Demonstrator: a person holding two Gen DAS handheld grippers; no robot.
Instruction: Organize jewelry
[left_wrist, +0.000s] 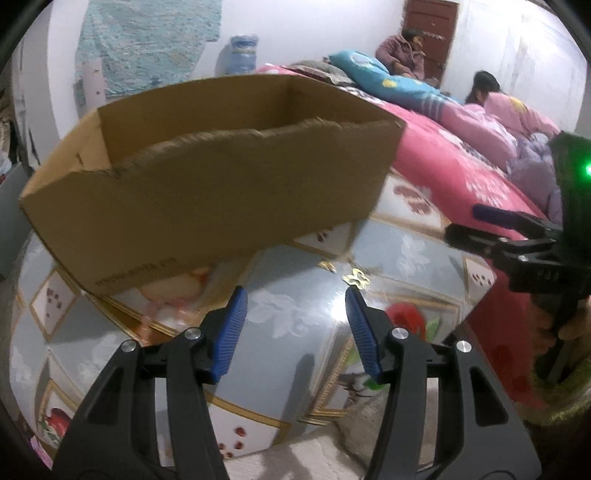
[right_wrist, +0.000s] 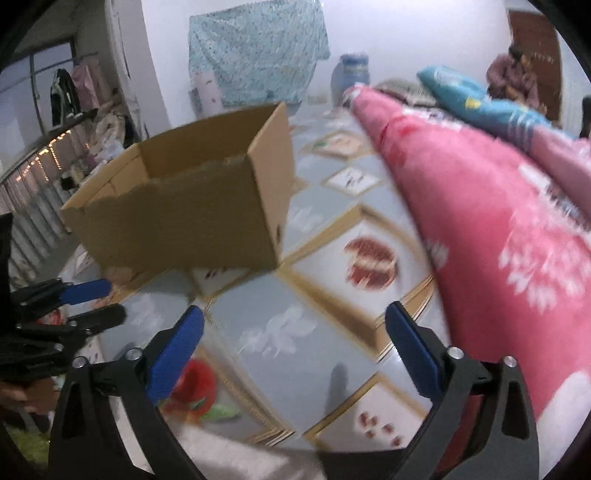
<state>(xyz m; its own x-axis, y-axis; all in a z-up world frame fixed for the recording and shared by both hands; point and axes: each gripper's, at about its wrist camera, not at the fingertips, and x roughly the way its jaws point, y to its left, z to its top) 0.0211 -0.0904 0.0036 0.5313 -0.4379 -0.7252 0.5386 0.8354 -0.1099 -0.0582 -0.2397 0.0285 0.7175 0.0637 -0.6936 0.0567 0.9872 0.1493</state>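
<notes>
Both grippers empty above a bed, jewelry piece ahead.

The small gold jewelry piece (left_wrist: 356, 277) lies on the patterned bed sheet (left_wrist: 406, 251) beside the open brown cardboard box (left_wrist: 207, 192), probably its destination; left gripper (left_wrist: 295, 325) and right gripper (right_wrist: 295, 343) stand released, holding nothing.

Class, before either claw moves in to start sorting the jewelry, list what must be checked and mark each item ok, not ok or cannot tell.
1. Left claw empty, jaws apart: ok.
2. Right claw empty, jaws wide: ok.
3. Cardboard box open on top: ok.
4. Gold jewelry piece on the patterned cloth, in sight ahead of the left claw: ok.
5. Box contents: cannot tell.
6. Sharp view: not ok, blurred.
</notes>
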